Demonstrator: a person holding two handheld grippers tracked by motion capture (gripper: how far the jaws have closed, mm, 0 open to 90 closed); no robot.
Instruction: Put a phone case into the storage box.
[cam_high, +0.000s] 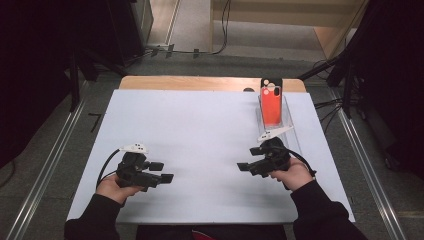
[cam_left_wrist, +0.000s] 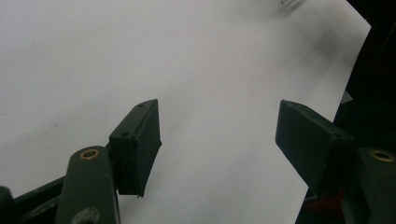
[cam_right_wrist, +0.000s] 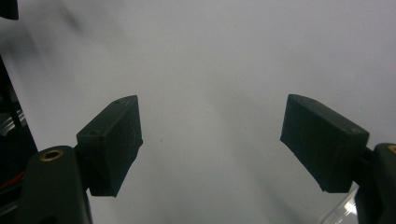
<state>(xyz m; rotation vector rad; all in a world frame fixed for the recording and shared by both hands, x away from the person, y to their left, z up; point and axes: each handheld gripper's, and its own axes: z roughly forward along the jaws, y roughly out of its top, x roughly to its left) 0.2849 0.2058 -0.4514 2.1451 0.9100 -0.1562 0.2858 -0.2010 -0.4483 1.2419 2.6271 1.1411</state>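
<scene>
1. White sheet material covers the table (cam_high: 200, 130), leaving a strip of bare wood exposed along the far edge. The sheet also forms the background in the left gripper view and the right gripper view.
2. The person's two dark sleeves enter from the near edge, one at each near corner of the table.
3. Left gripper (cam_high: 161, 176): held in the left hand (cam_high: 114, 187) over the near left part of the sheet, jaws pointing toward the table centre. In the left gripper view (cam_left_wrist: 219, 135) the two black jaws stand wide apart with bare sheet between them; nothing is gripped.
4. Right gripper (cam_high: 242, 166): held in the right hand (cam_high: 295, 176) over the near right part of the sheet, jaws pointing toward the left gripper. In the right gripper view (cam_right_wrist: 212, 135) the jaws stand wide apart over bare sheet; nothing is gripped.
5. Clear stand (cam_high: 289, 120): located at the far right of the table, just beyond the right gripper.
6. Red phone case (cam_high: 271, 105): seated upright in the clear stand, camera cut-out at the top, well apart from both grippers.
</scene>
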